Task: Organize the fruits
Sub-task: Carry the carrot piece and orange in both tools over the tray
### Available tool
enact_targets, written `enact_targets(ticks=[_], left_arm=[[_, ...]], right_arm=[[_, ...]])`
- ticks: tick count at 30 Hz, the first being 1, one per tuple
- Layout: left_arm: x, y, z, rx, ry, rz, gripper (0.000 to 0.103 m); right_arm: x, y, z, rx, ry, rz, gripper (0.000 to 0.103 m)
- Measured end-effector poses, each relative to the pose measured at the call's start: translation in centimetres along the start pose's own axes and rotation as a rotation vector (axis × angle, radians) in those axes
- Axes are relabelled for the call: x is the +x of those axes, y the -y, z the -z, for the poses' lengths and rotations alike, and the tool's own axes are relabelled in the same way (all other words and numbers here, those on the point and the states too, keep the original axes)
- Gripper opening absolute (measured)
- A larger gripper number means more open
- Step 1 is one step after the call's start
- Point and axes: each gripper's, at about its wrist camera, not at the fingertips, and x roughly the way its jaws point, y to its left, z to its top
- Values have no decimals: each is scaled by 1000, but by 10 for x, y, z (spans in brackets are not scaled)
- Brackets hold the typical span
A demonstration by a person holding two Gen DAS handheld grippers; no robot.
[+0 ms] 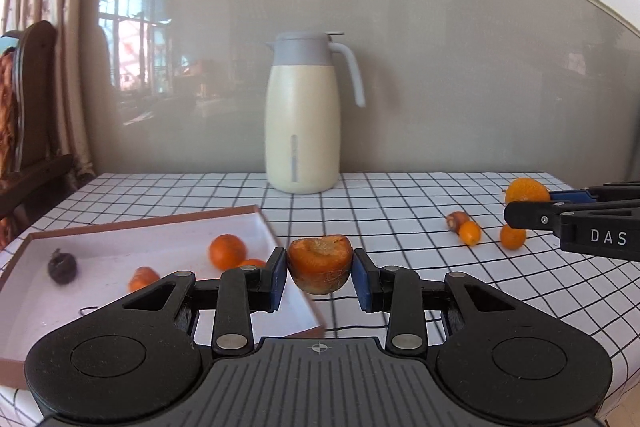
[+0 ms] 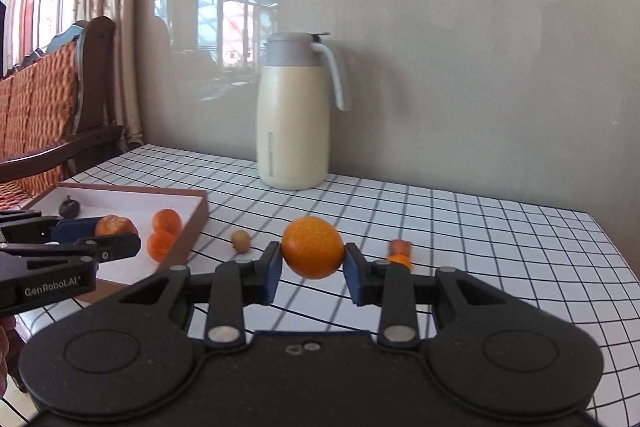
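My left gripper (image 1: 320,267) is shut on a dried, partly peeled orange fruit (image 1: 320,263), held above the right edge of the white tray (image 1: 168,227); the fruit also shows in the right wrist view (image 2: 115,226). The tray holds a mandarin (image 1: 227,251), two more orange pieces (image 1: 142,277) and a dark wrinkled fruit (image 1: 62,266). My right gripper (image 2: 313,259) is shut on a round orange (image 2: 313,252), held above the tablecloth right of the tray. It shows at the right edge of the left wrist view (image 1: 527,190).
A cream thermos jug (image 1: 303,115) stands at the back of the checked tablecloth (image 1: 400,211). Loose on the cloth are a brown fruit (image 1: 457,218), two kumquats (image 1: 469,232) (image 1: 512,236) and a small tan fruit (image 2: 241,240). A wooden chair (image 2: 60,131) stands left.
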Motion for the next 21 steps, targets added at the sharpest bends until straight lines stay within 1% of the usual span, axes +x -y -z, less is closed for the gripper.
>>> enact_targets(ticks=[3,9,16,21], left_arm=[[-4,-12,0,-7,5,-17,35],[-14,-35,0,-18,20,-54,35],[-25,-67,2,-52,32,-114,35],[-31,-85,4,-70,40,-139,35]], right_arm=[[3,-14,-4,-32,15,-12,25],[8,-40,-9,-48,23,-64,25],[17,-70,-13,-84,25,-118,25],[21,-89,-16,-99,37,-148,25]])
